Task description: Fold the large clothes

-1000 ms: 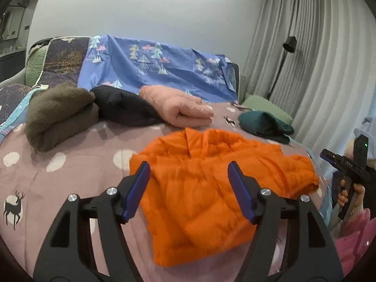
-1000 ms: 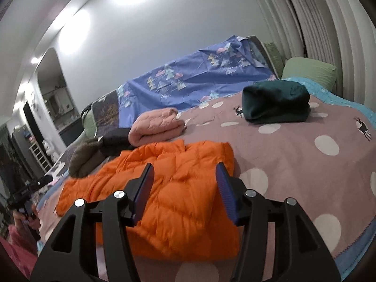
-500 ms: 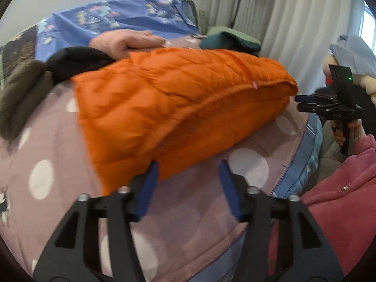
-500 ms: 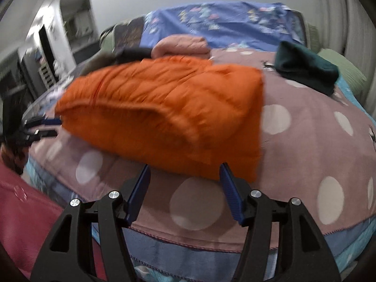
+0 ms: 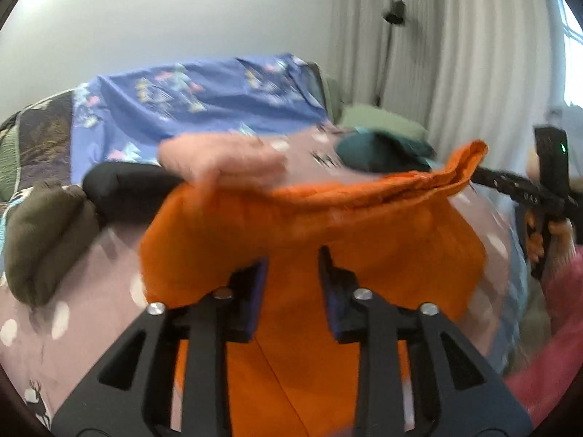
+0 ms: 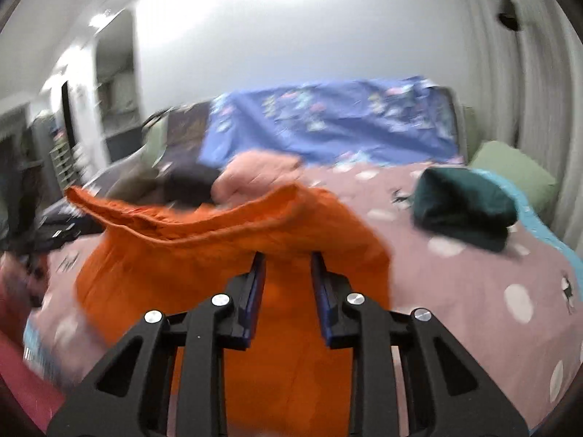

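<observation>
An orange puffer jacket (image 5: 328,225) hangs lifted off the mauve dotted bedspread (image 5: 94,284), stretched between both grippers with its top edge taut. My left gripper (image 5: 293,258) has the jacket's fabric filling the gap between its blue pads, and its jaws are closing. In the right wrist view the jacket (image 6: 204,255) fills the right gripper (image 6: 288,256) the same way, jaws closing. The right gripper's black frame (image 5: 528,196) shows at the jacket's far corner in the left wrist view. Both views are blurred.
Folded clothes lie along the back of the bed: olive (image 5: 43,240), black (image 5: 124,193), pink (image 5: 218,160) and dark green (image 6: 462,207). A blue patterned sheet (image 6: 328,123) and a green pillow (image 6: 510,167) lie behind. A person's pink sleeve (image 5: 546,364) is at the bed's edge.
Both grippers went from open above the flat jacket, down to the bed's near edge, and have closed on the jacket's near edge. The jacket now hangs raised between them.
</observation>
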`<state>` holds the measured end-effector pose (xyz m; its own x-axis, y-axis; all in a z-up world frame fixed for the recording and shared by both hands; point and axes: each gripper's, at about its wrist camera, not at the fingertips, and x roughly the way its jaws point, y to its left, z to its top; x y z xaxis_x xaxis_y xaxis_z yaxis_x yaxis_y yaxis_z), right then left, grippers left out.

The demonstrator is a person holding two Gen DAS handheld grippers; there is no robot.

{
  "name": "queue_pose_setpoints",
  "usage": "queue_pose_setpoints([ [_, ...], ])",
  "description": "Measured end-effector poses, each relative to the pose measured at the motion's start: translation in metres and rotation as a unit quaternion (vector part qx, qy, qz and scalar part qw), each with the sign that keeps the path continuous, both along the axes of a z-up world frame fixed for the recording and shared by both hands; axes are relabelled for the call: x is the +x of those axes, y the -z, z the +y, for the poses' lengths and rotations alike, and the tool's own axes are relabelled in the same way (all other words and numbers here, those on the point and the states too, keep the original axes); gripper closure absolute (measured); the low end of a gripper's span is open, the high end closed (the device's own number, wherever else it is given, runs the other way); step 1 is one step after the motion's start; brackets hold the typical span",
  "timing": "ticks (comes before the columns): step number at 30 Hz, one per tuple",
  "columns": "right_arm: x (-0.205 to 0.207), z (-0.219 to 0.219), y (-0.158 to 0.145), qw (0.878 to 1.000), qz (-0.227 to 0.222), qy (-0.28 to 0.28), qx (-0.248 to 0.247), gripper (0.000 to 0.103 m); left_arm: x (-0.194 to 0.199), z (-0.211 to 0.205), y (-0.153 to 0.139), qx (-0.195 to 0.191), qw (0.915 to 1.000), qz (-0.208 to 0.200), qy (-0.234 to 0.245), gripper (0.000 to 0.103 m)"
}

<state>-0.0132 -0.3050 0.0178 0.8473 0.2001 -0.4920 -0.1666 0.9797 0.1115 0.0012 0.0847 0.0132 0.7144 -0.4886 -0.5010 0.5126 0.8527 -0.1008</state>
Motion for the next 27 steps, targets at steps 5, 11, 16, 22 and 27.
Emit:
queue_pose_setpoints([
  [5, 0.036, 0.007, 0.002, 0.999, 0.017, 0.028, 0.013, 0.075, 0.029, -0.001, -0.017, -0.02, 0.9989, -0.026, -0.034, 0.045],
  [11, 0.068, 0.028, 0.027, 0.998, 0.055, 0.014, 0.019, 0.07, 0.057, -0.024, 0.003, 0.03, 0.9982, -0.003, -0.052, 0.039],
  [16, 0.099, 0.046, 0.052, 0.996, 0.082, 0.035, -0.016, 0.06, 0.09, -0.043, 0.045, 0.089, 0.991, 0.041, -0.091, 0.036],
  [22, 0.112, 0.024, 0.123, 0.984, 0.157, 0.084, -0.014, 0.049, 0.108, -0.026, 0.105, 0.071, 0.9843, 0.113, -0.116, 0.026],
  [27, 0.104, 0.033, 0.119, 0.982, 0.161, 0.082, -0.052, 0.048, 0.104, -0.01, 0.111, 0.047, 0.9834, 0.129, -0.119, 0.026],
])
